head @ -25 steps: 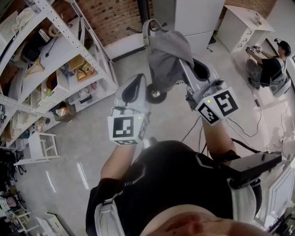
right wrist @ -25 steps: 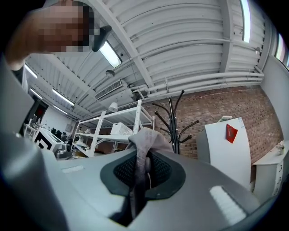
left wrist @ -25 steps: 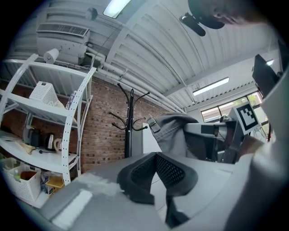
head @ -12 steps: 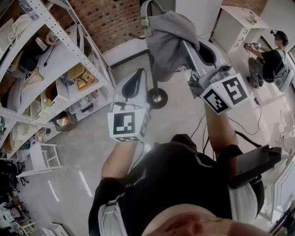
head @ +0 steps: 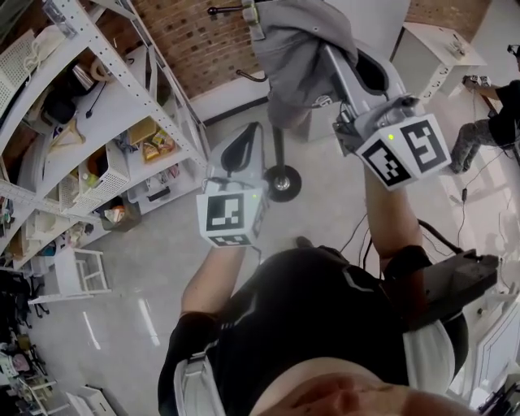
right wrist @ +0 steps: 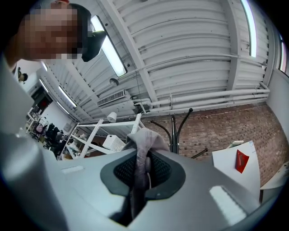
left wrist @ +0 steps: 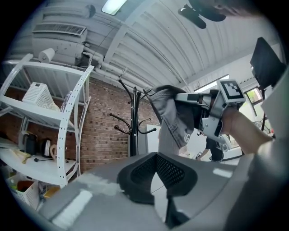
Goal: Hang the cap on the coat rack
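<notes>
Up it has gone: the right gripper (head: 337, 73) sits higher than a second ago, and the grey cap (head: 296, 57) now reaches the top edge of the head view, where a black hook of the coat rack (head: 226, 10) has come into sight just to its left. The left gripper (head: 236, 150) has barely shifted, lower and left of centre.

In the right gripper view, the right gripper (right wrist: 144, 169) is clamped on a fold of the cap (right wrist: 143, 144), the grey cloth bunched between the dark pads and rising above them. The coat rack (right wrist: 174, 131) stands behind it against the brick wall (right wrist: 235, 126), to the right of the cloth.

From the left gripper view, the left gripper (left wrist: 157, 169) has its pads drawn together with nothing in them. The coat rack (left wrist: 133, 122) is at mid-frame, the cap (left wrist: 174, 113) just right of it, not yet on a hook. White shelving (head: 122, 81) fills the head view's left side.
</notes>
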